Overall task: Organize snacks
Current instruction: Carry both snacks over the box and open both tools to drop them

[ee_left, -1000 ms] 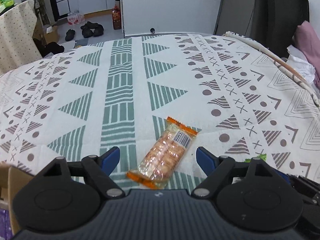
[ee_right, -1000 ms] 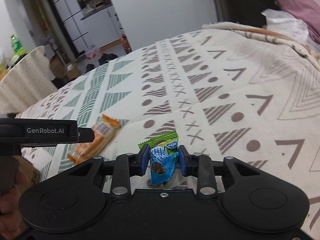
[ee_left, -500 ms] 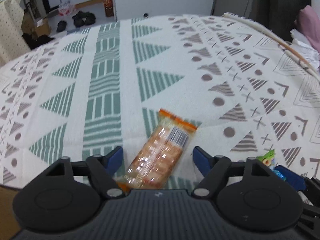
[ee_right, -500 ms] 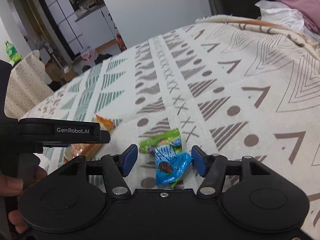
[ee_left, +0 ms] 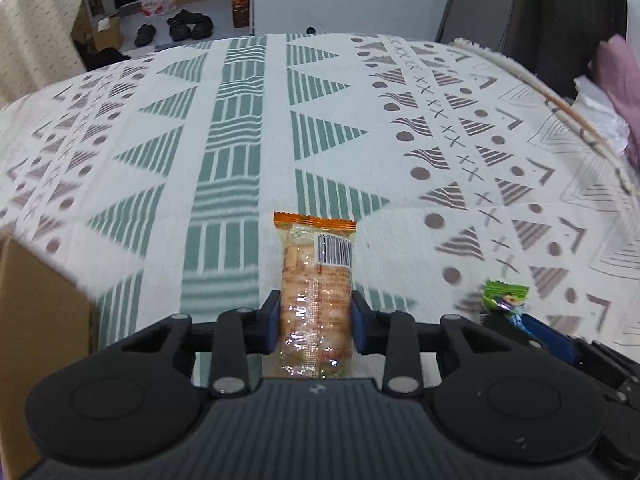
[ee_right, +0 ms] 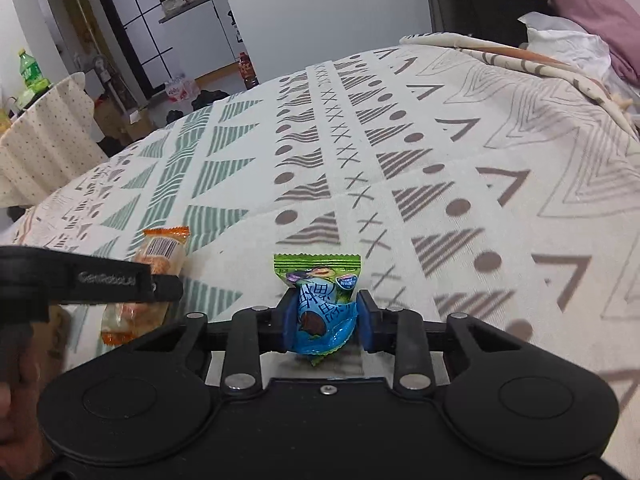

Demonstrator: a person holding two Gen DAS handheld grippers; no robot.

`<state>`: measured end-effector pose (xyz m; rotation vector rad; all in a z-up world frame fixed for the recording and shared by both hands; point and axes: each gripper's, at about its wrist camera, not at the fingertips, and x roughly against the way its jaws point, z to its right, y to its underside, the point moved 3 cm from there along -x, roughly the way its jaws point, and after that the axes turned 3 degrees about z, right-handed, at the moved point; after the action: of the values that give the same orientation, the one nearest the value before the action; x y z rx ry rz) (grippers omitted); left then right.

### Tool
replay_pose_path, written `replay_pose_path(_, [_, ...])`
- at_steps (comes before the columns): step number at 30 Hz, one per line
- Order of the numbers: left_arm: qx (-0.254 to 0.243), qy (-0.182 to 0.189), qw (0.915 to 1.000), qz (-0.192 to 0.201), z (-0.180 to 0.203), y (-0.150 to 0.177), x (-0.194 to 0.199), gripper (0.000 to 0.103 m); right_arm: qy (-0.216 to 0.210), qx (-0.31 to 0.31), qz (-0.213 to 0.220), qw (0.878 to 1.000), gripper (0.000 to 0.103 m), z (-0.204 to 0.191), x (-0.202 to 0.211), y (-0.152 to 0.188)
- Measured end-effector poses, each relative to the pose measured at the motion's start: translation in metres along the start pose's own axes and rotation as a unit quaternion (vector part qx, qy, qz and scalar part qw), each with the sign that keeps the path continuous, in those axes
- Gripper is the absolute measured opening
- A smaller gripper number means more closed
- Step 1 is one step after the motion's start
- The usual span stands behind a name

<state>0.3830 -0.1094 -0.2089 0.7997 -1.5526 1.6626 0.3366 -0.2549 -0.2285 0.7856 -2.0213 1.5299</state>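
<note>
Left gripper [ee_left: 314,322]: jaws have just been closing and now clamp the cracker packet [ee_left: 316,296] by its lower half, blue pads pressing both long sides.
Cracker packet: clear wrap with orange ends, barcode facing up, its far end pointing to 12 o'clock over the patterned blanket [ee_left: 240,128].
Right gripper [ee_right: 326,322]: jaws just closed again, gripping the blue-and-green candy packet [ee_right: 322,304] (its crimped green edge sticks up past the pads).
Candy packet: centred between the right pads; from the left wrist camera it shows at about 4 o'clock of the cracker packet.
Cardboard box [ee_left: 36,320]: at 9 o'clock of the left gripper, beside the blanket's edge.
Person's hand [ee_right: 16,384]: holds the left gripper's handle.
</note>
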Motion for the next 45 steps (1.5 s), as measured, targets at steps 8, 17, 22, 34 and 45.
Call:
replay_pose_path(8, [0.04,-0.003,0.9992,0.01,-0.012,0.022,0.059,0.034,-0.006,-0.026,0.011,1.0,0.03,-0.004,0.042,0.0])
replay_pose_path(17, [0.05,0.004,0.9982,0.032,-0.017,0.033,0.114,0.034,-0.005,-0.043,0.043,0.998,0.03,-0.006,0.098,-0.003])
replay_pose_path(22, [0.067,0.0,0.9971,0.036,-0.029,0.038,0.142,0.034,-0.01,-0.046,0.057,0.997,0.03,-0.013,0.123,-0.009])
replay_pose_path(34, [0.099,0.007,0.9931,0.063,-0.061,0.034,0.203,0.034,-0.015,-0.038,0.084,0.996,0.03,-0.038,0.176,-0.03])
replay_pose_path(45, [0.114,0.021,0.9894,0.088,-0.089,0.036,0.248,0.034,-0.027,-0.024,0.09,0.995,0.03,-0.066,0.198,-0.026])
